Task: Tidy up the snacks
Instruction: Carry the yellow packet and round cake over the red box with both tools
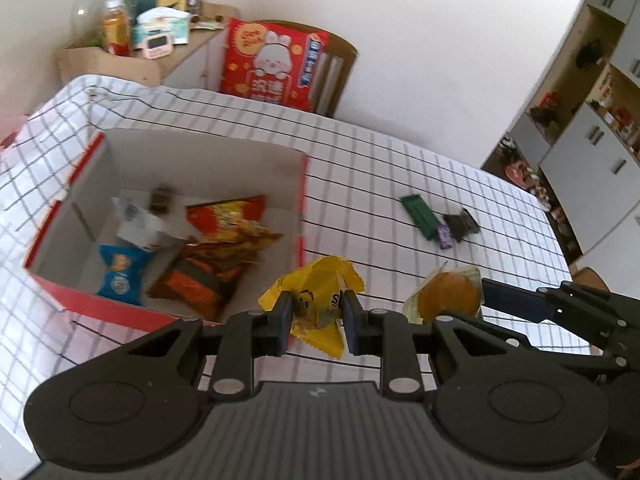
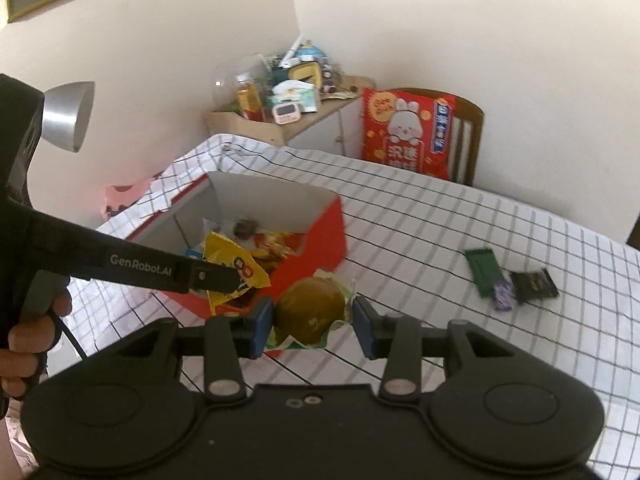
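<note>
My left gripper (image 1: 315, 316) is shut on a yellow snack packet (image 1: 316, 300) and holds it above the table by the red box's (image 1: 100, 300) near right corner. The packet also shows in the right wrist view (image 2: 234, 268). My right gripper (image 2: 313, 324) is shut on a round brown bun in clear wrap (image 2: 312, 310), held above the table just right of the box (image 2: 320, 240). The bun also shows in the left wrist view (image 1: 448, 294). The box holds several snack packets (image 1: 224, 228).
A green bar (image 2: 482, 270), a small purple candy (image 2: 502, 294) and a dark packet (image 2: 534, 284) lie on the checked tablecloth (image 2: 440, 216) to the right. A chair with a red rabbit bag (image 2: 406, 130) and a cluttered shelf (image 2: 288, 92) stand behind the table.
</note>
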Tool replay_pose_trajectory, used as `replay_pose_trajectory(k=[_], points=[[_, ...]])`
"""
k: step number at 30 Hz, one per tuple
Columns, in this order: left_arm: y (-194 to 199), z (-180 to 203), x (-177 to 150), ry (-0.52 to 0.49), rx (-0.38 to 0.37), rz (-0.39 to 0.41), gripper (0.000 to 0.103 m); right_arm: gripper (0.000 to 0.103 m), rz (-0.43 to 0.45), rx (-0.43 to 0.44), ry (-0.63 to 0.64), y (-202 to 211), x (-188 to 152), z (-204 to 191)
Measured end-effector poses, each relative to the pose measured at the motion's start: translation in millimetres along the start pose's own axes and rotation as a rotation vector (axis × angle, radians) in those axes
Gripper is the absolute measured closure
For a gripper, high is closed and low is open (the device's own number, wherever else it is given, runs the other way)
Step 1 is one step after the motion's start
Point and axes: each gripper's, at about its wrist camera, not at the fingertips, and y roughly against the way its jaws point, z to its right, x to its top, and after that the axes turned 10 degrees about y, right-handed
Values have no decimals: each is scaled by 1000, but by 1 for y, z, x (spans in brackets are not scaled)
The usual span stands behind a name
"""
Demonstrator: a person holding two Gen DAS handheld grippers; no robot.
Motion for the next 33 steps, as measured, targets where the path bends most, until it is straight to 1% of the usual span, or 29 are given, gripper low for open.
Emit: replay_pose_trajectory(k=[8, 15, 21, 26, 29, 33], points=[[8, -41, 19, 36, 44, 32, 78, 61, -4, 23, 57, -30, 29, -36], [1, -82, 38, 64, 118, 44, 78, 61, -36, 13, 98, -66, 45, -59], [-18, -113, 54, 85, 190, 33, 78, 61, -69, 12, 121, -102, 54, -73], [-42, -134, 68, 100, 245, 5, 78, 61, -105, 1, 129, -134, 58, -81], [-53, -141, 72, 90, 277, -5, 78, 61, -128, -1, 134, -150, 59, -84], [-69, -148, 76, 89, 299, -27, 78, 61, -158, -2, 144, -170, 56, -90]])
